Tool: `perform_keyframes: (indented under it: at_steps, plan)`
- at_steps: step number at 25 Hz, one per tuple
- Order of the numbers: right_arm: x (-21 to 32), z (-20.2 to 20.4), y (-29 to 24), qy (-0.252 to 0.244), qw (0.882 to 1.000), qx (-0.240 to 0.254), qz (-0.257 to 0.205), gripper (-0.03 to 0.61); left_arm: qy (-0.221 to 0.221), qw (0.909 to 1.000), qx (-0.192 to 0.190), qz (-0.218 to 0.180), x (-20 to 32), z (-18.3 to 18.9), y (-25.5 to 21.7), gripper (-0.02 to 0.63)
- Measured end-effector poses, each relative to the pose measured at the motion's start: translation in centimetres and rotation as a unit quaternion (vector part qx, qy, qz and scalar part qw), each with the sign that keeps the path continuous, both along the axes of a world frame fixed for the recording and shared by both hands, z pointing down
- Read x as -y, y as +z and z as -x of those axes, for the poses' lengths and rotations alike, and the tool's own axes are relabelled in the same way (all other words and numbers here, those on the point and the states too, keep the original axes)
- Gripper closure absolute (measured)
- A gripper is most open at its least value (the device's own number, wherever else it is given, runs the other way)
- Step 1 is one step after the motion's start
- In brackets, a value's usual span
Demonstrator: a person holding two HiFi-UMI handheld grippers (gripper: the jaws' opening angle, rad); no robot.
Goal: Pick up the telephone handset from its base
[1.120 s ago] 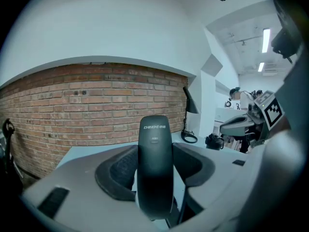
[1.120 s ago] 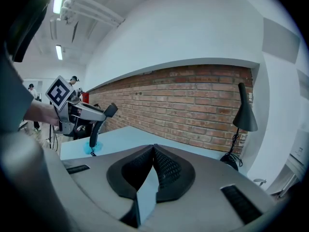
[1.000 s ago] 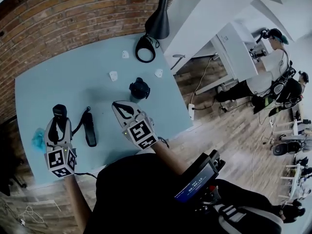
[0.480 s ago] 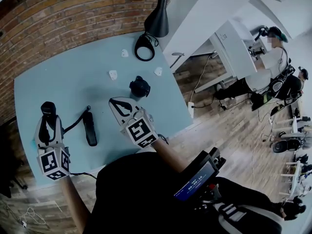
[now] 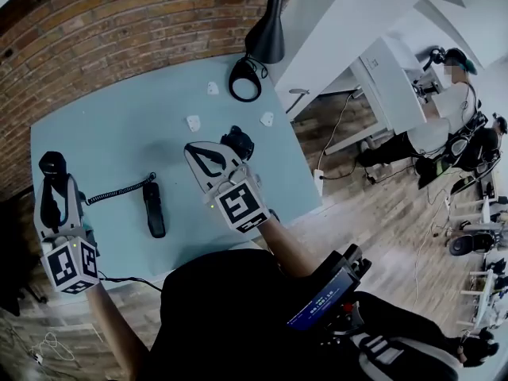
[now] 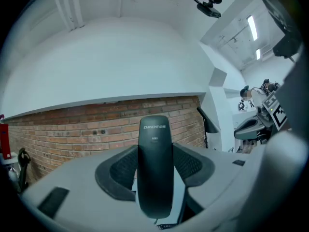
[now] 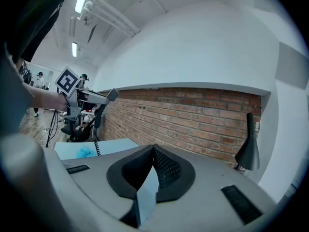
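A black telephone handset (image 5: pixel 52 182) is held up off the blue table (image 5: pixel 119 141), with my left gripper (image 5: pixel 52 173) shut on it. In the left gripper view the handset (image 6: pixel 155 168) stands upright between the two dark pads, brick wall behind. A coiled cord (image 5: pixel 119 189) runs from it to the narrow black base (image 5: pixel 153 209), which lies on the table to the right of the left gripper. My right gripper (image 5: pixel 209 159) hovers over the middle of the table, right of the base. It is shut, pads touching (image 7: pixel 153 153), with nothing between them.
A black lamp (image 5: pixel 267 30) with a ring-shaped foot (image 5: pixel 246 78) stands at the table's far edge. A black round object (image 5: pixel 238 141) sits just beyond the right gripper. Small white pieces (image 5: pixel 193 122) lie nearby. People work at desks (image 5: pixel 397 86) on the right.
My left gripper has carried the handset leftward and away from the base, and the coiled cord has stretched out. The right gripper has drifted slightly towards the round black object.
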State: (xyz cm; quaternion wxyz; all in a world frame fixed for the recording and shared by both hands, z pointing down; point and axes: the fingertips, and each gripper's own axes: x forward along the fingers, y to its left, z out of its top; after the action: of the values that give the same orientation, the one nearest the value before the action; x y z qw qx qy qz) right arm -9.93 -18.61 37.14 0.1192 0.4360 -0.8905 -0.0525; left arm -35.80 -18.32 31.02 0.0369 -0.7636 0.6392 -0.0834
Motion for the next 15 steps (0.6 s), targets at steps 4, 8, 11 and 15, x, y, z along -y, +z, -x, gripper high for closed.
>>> perform_keyframes:
  at_steps: [4,8,11,15]
  plan:
    - [1.0,-1.0,-3.1,0.003,0.999,0.009,-0.031,0.571,-0.019,0.9993,-0.009,-0.032,0.0,0.6,-2.6,0.359]
    - [1.1,-1.5,-7.0,0.013,0.997,0.043,-0.063,0.571,-0.02,0.9979,-0.005,-0.061,-0.5,0.2,-4.8,0.359]
    - [0.6,-1.1,-9.6,0.01,0.995,0.063,-0.081,0.571,-0.02,0.9961,0.0,-0.086,-1.1,0.0,-6.7,0.358]
    - [-0.5,0.1,-11.5,-0.005,0.991,0.075,-0.107,0.571,-0.01,0.9922,0.0,-0.124,-2.2,-0.1,-9.0,0.358]
